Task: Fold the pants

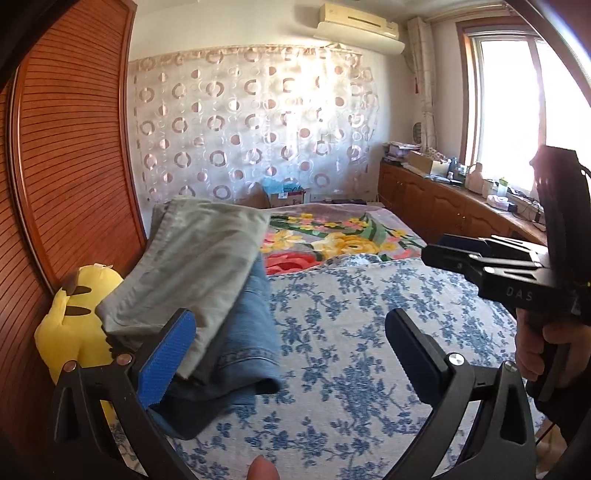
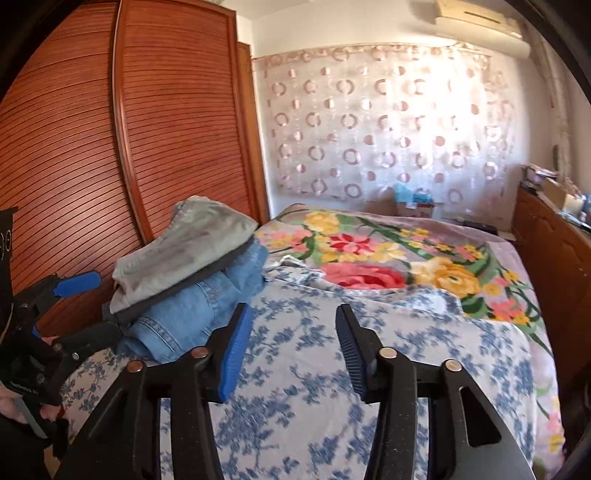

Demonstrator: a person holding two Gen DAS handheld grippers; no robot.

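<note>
Presently, item one: a stack of folded pants at the left of centre in both views, lying on the blue-flowered bedspread. Three layers counted: grey-green pants on top, a thin dark garment showing only as an edge beneath, blue denim jeans at the bottom.

Item two: left gripper, lower middle of its own view, fingers wide apart and holding nothing; its left blue pad stands just beside the near edge of the stack, and whether it touches cannot be told. In the right wrist view the same tool shows at the left edge, spread, one finger above and one below the stack's near corner.

Item three: right gripper, lower centre of its view, fingers apart, empty, over bare bedspread to the right of the stack. From the left wrist view it appears at the right edge, gripped by a hand.

Surroundings: one yellow plush toy left of the stack; one floral blanket beyond; slatted wooden wardrobe doors at left; ring-patterned curtain; one air conditioner, top; one window over a cluttered wooden cabinet at right.
</note>
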